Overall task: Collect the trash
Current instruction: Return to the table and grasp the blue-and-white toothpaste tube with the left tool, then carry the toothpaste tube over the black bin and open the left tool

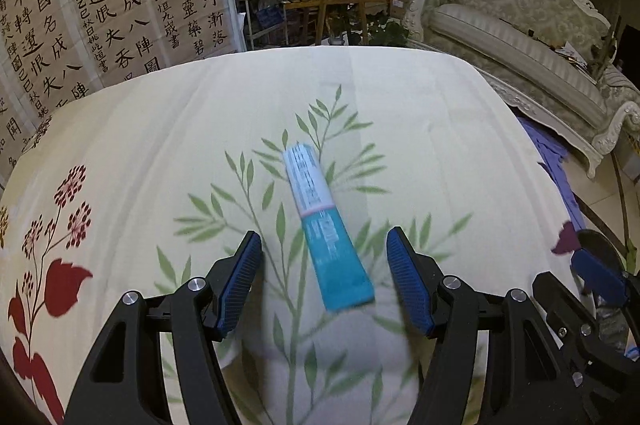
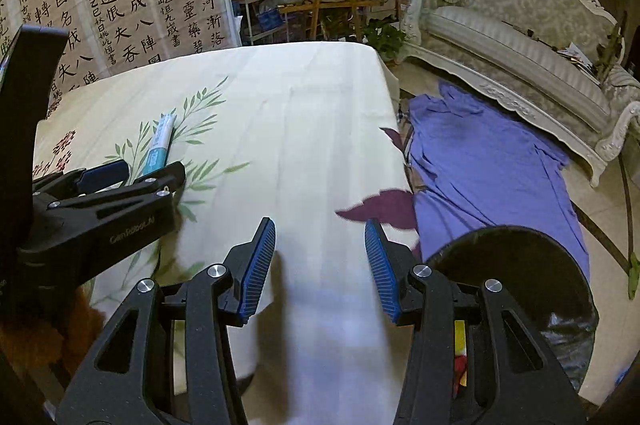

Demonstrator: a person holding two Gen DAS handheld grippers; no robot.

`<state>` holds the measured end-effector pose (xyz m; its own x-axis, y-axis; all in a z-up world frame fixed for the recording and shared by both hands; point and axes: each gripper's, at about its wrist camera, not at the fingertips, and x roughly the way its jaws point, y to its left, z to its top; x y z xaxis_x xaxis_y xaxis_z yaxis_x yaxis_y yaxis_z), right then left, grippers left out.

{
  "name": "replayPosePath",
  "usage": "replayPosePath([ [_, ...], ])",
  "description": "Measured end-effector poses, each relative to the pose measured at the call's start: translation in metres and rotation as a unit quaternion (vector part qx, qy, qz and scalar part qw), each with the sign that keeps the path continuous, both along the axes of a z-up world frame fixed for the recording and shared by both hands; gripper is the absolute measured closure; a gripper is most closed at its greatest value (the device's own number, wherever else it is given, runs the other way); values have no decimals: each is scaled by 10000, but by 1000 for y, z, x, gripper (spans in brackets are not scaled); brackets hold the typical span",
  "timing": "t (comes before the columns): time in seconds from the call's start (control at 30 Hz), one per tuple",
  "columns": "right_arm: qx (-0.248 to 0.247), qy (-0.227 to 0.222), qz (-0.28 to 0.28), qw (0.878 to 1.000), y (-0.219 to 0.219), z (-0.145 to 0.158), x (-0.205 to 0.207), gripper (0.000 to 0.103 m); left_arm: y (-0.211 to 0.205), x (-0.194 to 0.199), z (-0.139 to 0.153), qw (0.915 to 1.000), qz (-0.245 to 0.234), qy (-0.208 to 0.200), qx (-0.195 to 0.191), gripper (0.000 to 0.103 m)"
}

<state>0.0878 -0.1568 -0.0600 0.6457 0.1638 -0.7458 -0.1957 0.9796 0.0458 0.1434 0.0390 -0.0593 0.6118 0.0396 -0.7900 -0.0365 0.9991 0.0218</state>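
Looking down my left tongs (image 1: 324,281), I see the tube (image 1: 326,225) lying flat on the bench (image 1: 400,97), on the leafy cloth, w/ its blue end toward me and its white end away. The left tongs are apart w/ nothing in them; the tube's near end sits between the tips but the pads don't touch it. The right tongs (image 2: 320,265) are apart too, empty, over bare cloth near the bench's right edge. I think the tube is light, soft and a bit slick, so it may squash or slide. I'd pinch it across the middle, not the flat end. Lots of room around it. The black bin (image 2: 516,273) sits low on the right, past the edge, beside the purple cloth (image 2: 488,161) on the floor.
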Motion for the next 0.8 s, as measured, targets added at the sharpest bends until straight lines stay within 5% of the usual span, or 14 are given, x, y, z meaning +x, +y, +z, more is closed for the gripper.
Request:
replayPosePath([
  [0.37,19,65,24,10000,6,-1,11,57,-8,-1,3,9994,-293,-130,105,80],
  [0.8,17,13,-70,10000,-2,1,-13,57,-8,-28,6,9989,-433,-160,-72,85],
])
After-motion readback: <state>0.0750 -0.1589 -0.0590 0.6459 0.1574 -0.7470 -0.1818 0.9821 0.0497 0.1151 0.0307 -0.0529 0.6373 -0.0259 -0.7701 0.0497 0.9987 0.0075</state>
